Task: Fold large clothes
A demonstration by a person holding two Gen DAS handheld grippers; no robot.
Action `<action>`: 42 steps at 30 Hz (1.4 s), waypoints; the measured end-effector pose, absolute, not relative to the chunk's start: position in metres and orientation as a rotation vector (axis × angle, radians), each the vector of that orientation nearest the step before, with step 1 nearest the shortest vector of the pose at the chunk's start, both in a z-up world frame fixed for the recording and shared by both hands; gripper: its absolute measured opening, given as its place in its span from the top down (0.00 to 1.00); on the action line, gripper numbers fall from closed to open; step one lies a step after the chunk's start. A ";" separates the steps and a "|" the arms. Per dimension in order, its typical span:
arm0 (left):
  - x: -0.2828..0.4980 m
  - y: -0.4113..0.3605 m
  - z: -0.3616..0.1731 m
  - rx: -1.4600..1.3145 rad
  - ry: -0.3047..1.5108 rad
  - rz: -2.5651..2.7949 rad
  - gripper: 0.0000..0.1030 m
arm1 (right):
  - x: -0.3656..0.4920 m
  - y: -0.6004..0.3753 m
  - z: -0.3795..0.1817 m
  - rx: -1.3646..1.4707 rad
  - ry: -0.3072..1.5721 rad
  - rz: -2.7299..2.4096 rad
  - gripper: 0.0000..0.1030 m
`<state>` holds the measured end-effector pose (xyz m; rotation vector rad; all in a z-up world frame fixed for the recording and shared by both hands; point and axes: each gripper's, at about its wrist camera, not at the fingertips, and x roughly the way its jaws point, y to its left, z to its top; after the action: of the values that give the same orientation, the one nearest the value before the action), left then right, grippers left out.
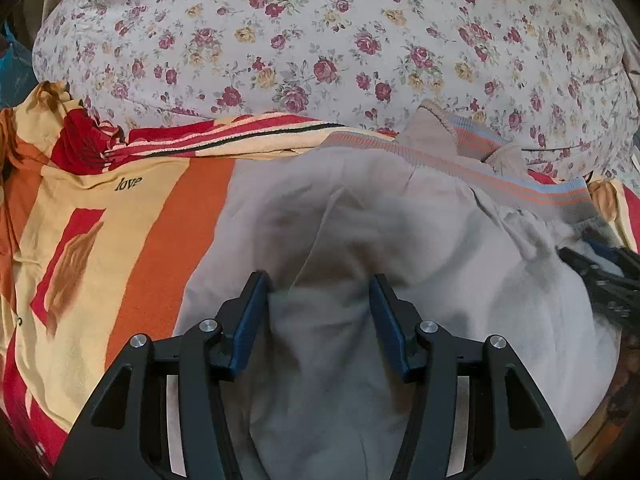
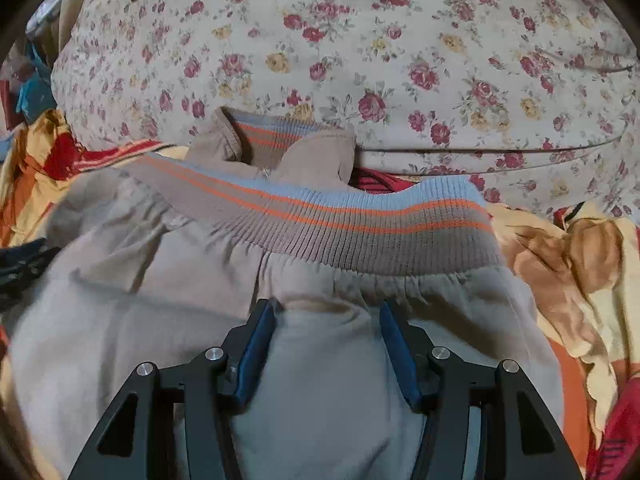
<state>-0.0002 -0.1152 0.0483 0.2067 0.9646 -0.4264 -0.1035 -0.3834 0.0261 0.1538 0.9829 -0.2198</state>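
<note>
A beige jacket (image 1: 400,240) with a ribbed band (image 2: 360,220) striped brown, orange and pale blue lies crumpled on a bed. My left gripper (image 1: 320,282) stands open over the jacket's plain beige cloth, its blue pads (image 1: 250,320) apart with loose fabric below and between them. My right gripper (image 2: 327,306) is open too, just short of the gathered seam under the ribbed band (image 1: 540,192), and a soft fold of cloth rises between its pads (image 2: 394,340). The other gripper shows as a dark blur at the right edge of the left wrist view and the left edge of the right wrist view.
Under the jacket lies a yellow, orange and red blanket (image 1: 100,240) printed with the word "love", bunched up at the right (image 2: 580,260). Behind it swells a floral quilt (image 1: 320,40). Blue and other clutter sits at the far left (image 2: 32,96).
</note>
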 end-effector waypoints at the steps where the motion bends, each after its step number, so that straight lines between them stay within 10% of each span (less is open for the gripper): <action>1: 0.000 -0.115 0.048 0.205 0.964 -0.426 0.48 | -0.109 -0.382 0.036 0.156 0.964 -0.220 0.48; 42: -0.002 -0.107 0.051 0.119 1.034 -0.440 0.30 | -0.146 -0.350 0.040 0.277 0.966 -0.106 0.48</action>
<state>-0.0017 -0.1069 0.0508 0.1186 1.0336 -0.4403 -0.1463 -0.3496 0.0402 0.2773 0.9662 -0.1062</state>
